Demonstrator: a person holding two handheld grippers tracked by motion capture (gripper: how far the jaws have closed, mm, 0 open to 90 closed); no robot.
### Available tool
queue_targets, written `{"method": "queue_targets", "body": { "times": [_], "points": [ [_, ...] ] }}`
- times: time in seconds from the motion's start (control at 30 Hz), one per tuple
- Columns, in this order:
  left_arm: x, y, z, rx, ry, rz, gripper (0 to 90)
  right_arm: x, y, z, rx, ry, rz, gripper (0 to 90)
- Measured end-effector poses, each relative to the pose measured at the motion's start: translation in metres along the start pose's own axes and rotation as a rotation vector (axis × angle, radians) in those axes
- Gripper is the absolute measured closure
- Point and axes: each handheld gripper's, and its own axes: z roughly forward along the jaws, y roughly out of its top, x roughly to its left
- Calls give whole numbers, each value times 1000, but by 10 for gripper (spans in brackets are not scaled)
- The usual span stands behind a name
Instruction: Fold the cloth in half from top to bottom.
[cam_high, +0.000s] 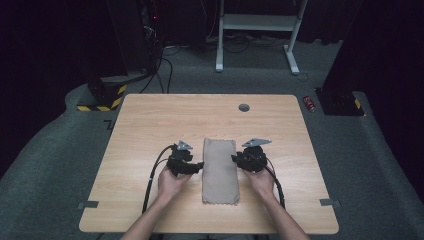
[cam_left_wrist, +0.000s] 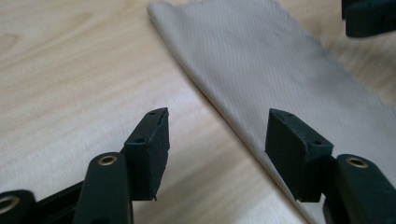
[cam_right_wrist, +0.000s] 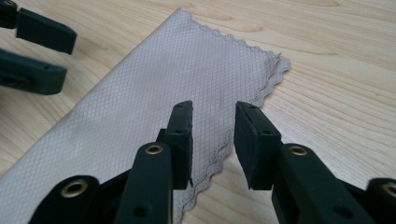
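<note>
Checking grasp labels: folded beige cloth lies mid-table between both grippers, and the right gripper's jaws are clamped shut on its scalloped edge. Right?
Not quite. The right gripper is open: its jaws stand apart over the scalloped edge, not pressing on it, as the right gripper view shows. The rest holds: the folded beige cloth lies mid-table between both grippers.

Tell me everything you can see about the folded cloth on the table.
The cloth is a beige-grey woven piece with a fine diamond texture and scalloped, pinked edges. It lies flat on the wooden table, folded into a long narrow strip of stacked layers, running away from the person, between the two grippers. The left gripper and right gripper stand open at its long edges; neither is pinching it.
</note>
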Motion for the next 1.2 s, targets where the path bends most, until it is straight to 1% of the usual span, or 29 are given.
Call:
{"method": "queue_targets", "body": {
  "times": [0.07, 0.1, 0.13, 0.23, 0.3, 0.33, 0.4, 0.43, 0.47, 0.5, 0.53, 0.57, 0.6, 0.67, 0.7, 0.73, 0.83, 0.9, 0.93, 0.97, 1.0, 1.03, 1.07, 1.13, 1.2],
  "points": [
    [3, 5, 3, 6, 12, 11, 402, -1, 2, 1, -7, 8, 6, 652],
    [5, 7, 4, -3, 11, 9, 402, -1, 2, 1, -16, 5, 14, 645],
    [7, 9, 5, -1, 7, 6, 401, -1, 3, 1, -24, 2, 7, 639],
    [11, 16, 9, -7, 1, -10, 398, -2, 4, 2, -25, 1, 18, 611],
    [13, 17, 11, -36, -1, -28, 406, -3, 6, 3, -30, -5, 16, 613],
    [15, 17, 12, -39, 0, -34, 407, -3, 7, 3, -27, -7, 22, 616],
    [19, 17, 15, -37, -8, -60, 413, -5, 9, 3, -26, -10, 34, 625],
    [20, 17, 16, -36, -5, -73, 414, -6, 11, 4, -27, -15, 36, 626],
    [22, 18, 17, -29, -4, -75, 416, -6, 12, 4, -22, -19, 40, 626],
    [23, 21, 19, -9, 3, -71, 418, -7, 14, 5, -19, -22, 42, 632],
    [23, 23, 20, -1, 12, -56, 416, -8, 15, 6, -20, -23, 47, 634],
    [22, 26, 20, -11, 14, -55, 416, -10, 17, 7, -12, -19, 53, 634],
    [22, 28, 19, -35, 17, -54, 418, -10, 18, 7, -10, -17, 62, 634],
    [23, 34, 21, -17, 23, -47, 417, -11, 21, 8, -14, -22, 61, 634],
    [23, 37, 23, -16, 29, -47, 410, -12, 23, 8, -16, -22, 63, 631],
    [24, 39, 23, -26, 30, -47, 411, -13, 24, 9, -18, -24, 67, 632],
    [24, 46, 28, -25, 25, -52, 410, -16, 25, 11, -31, -37, 77, 633],
    [23, 49, 32, -38, 34, -50, 411, -19, 24, 14, -26, -33, 101, 635],
    [23, 50, 35, -28, 38, -55, 414, -20, 24, 16, -24, -39, 111, 640],
    [24, 51, 38, -15, 43, -56, 413, -21, 23, 17, -24, -45, 112, 645],
    [24, 51, 42, -7, 60, -58, 413, -21, 24, 18, -24, -49, 109, 650],
    [25, 52, 44, -7, 70, -60, 415, -22, 24, 21, -18, -59, 107, 654],
    [26, 53, 45, -10, 72, -72, 417, -22, 25, 23, -13, -67, 108, 657],
    [28, 54, 47, -20, 78, -84, 422, -23, 27, 28, -5, -79, 105, 662],
    [28, 55, 49, -20, 81, -86, 429, -24, 29, 32, 2, -88, 115, 663]
  ]
}}
